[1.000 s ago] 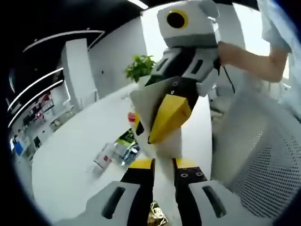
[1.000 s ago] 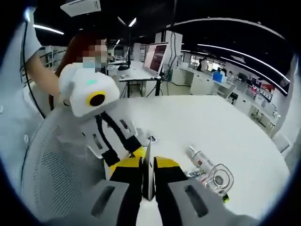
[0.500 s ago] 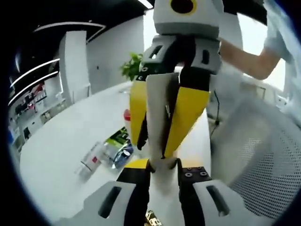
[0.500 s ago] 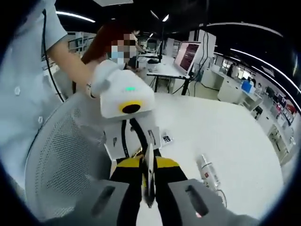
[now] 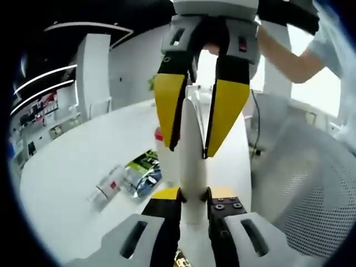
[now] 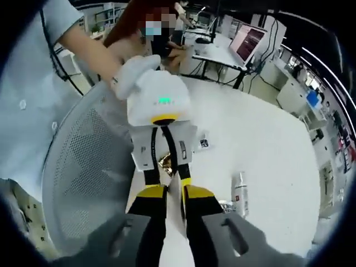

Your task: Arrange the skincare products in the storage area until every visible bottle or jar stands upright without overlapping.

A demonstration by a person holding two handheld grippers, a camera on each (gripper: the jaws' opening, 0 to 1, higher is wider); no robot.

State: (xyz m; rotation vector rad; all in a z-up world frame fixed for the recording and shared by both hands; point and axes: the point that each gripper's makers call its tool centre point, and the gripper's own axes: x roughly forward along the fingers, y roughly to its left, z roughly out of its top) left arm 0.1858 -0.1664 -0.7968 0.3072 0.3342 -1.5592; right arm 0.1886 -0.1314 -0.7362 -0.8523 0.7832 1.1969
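Your white tube (image 5: 192, 161) stands on end, pinched by both grippers; a clear red-labelled bottle (image 5: 106, 189) and a green-and-blue packet (image 5: 142, 172) lie flat on the table.

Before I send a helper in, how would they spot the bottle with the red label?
Start at the big white table. Left of the two grippers meeting over it, a small cluster of products lies on its surface. The bottle lies on its side at the cluster's left end, pale with a red label, beside a green and blue packet.
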